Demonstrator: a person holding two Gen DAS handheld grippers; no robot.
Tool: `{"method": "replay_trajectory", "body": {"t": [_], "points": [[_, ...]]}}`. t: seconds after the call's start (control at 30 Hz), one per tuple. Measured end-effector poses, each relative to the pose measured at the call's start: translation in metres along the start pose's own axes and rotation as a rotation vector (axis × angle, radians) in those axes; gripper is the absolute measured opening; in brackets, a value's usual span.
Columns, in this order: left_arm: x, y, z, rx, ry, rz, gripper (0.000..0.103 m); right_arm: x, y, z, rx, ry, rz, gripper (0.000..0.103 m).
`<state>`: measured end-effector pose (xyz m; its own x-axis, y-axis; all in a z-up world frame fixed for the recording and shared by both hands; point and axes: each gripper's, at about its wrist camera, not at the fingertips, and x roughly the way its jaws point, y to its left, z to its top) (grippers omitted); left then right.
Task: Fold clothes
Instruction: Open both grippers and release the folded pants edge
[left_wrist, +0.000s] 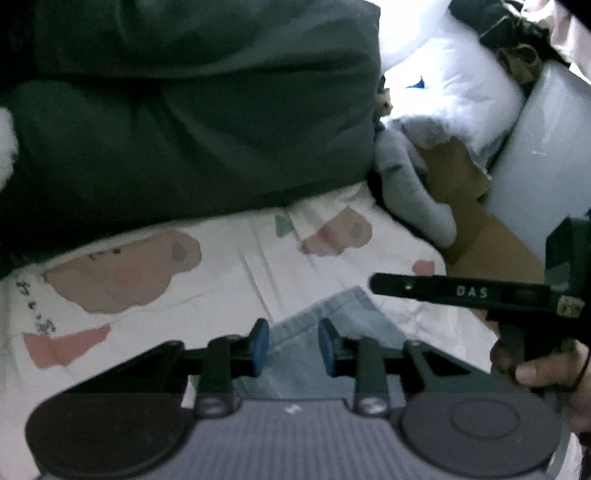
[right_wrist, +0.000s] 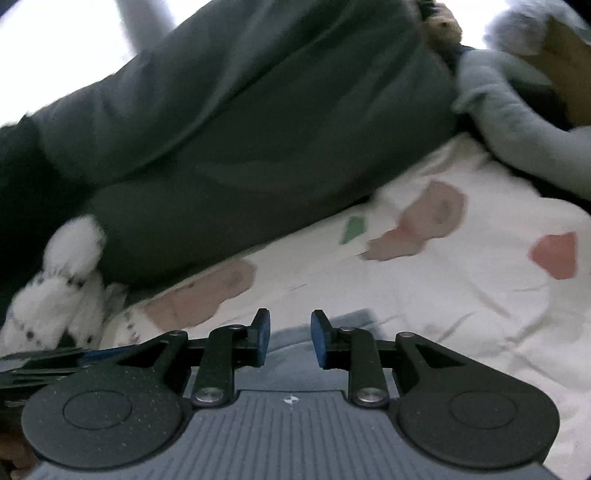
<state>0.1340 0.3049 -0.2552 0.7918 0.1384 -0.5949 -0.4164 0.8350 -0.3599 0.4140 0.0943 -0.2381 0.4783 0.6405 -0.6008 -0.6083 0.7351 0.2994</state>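
Left wrist view had the left gripper with its blue pads spread a little and pressing on nothing; the pale denim garment lay flat straight under and between them, its hemmed corner just ahead of the tips, so the jaws seemed to be hovering over an edge rather than gripping it. Just to the right, the right gripper reached in sideways in a hand, likely to work the same piece. In the right wrist view that gripper was also parted and empty, the denim just under its tips. Both stood over the printed bedsheet, which served as the folding surface; a dark green pillow lay well ahead, and a grey plush toy ahead to the right.
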Motion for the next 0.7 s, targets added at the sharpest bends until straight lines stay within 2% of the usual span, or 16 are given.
{"method": "replay_trajectory", "body": {"t": [0.13,0.4,0.5,0.6,0.7], "points": [[0.012,0.001,-0.009,0.041,0.015,0.030,0.022,0.019,0.016,-0.012,-0.059,0.027,-0.027,0.025],[0.036,0.017,-0.027,0.059,0.062,0.076,0.013,0.052,0.021,-0.033,-0.108,0.085,-0.087,0.022],[0.044,0.027,-0.031,0.022,0.078,0.079,0.003,0.062,0.014,-0.038,-0.085,0.104,-0.083,0.021],[0.049,0.037,-0.032,0.011,0.082,0.054,0.003,0.068,0.011,-0.041,-0.070,0.109,-0.077,0.020],[0.049,0.031,-0.028,0.034,0.089,0.080,0.003,0.070,0.009,-0.044,-0.052,0.104,-0.077,0.020]]}}
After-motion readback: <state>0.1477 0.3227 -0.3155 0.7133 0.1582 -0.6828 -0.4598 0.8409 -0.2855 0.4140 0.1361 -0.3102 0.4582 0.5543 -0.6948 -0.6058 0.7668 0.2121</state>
